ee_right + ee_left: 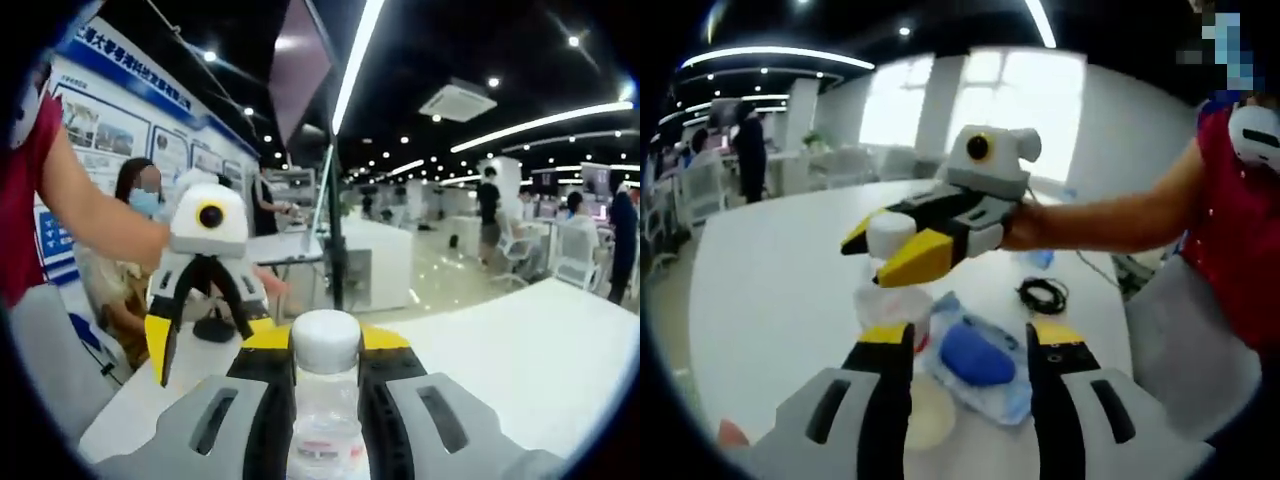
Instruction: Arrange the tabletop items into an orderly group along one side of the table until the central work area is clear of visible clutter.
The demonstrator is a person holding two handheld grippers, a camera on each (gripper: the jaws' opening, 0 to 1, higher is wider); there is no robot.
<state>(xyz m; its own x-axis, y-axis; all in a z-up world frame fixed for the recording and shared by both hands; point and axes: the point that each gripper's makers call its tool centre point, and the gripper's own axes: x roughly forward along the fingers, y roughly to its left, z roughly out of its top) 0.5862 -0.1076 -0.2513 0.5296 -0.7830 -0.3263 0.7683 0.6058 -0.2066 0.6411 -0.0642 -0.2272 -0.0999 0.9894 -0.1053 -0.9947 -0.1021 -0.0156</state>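
Two hand-held grippers meet over the white bench [770, 290]. The right hand-held gripper [325, 352] is clamped on a clear plastic bottle with a white cap [324, 400], held above the bench. The left hand-held gripper [970, 345] stands wide with nothing between its jaws, above a blue oval object in a clear plastic bag [978, 357]. A coiled black cable [1043, 294] lies just beyond it.

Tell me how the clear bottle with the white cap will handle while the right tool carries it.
The bottle looks like thin clear plastic, so it probably flexes if squeezed hard. It looks tall and narrow, so it may tip when set down. The right tool grips just under the white cap; the smooth wall might slip, though the cap should catch.
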